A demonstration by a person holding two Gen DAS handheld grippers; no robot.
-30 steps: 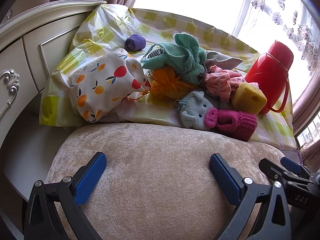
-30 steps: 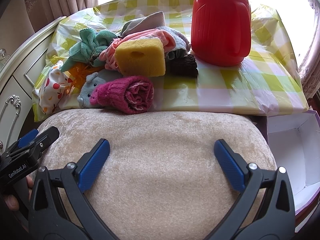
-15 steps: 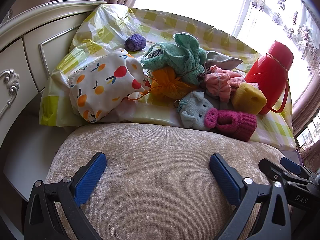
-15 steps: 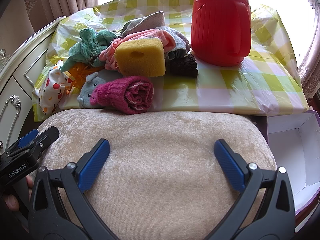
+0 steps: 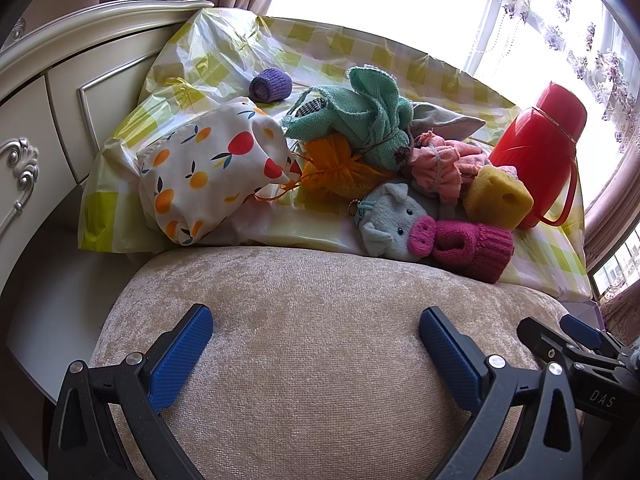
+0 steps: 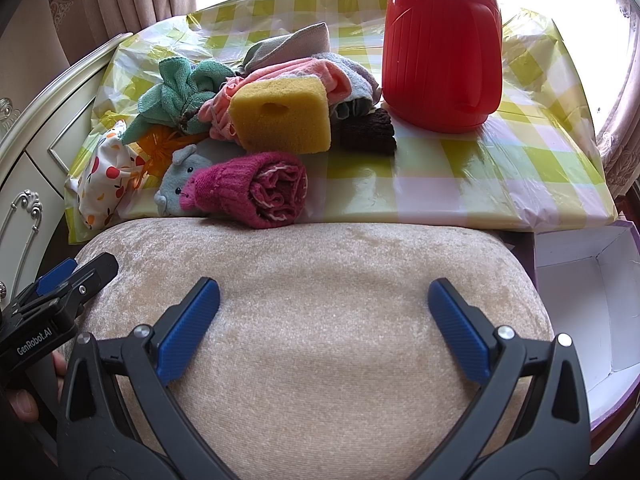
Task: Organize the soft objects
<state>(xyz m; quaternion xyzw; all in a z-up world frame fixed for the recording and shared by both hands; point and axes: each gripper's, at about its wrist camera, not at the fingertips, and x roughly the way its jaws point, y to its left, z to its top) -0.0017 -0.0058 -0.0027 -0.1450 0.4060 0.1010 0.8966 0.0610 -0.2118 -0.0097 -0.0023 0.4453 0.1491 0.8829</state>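
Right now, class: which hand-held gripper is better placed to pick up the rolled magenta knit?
Right. The right hand-held gripper is open and faces the magenta knit almost directly; from the left hand-held gripper, also open, it lies off to the right.

A table point(image 6: 500, 184) in yellow-checked plastic is carrying a heap of soft things point(image 5: 384, 168) and a red flask point(image 6: 440, 48) beside them
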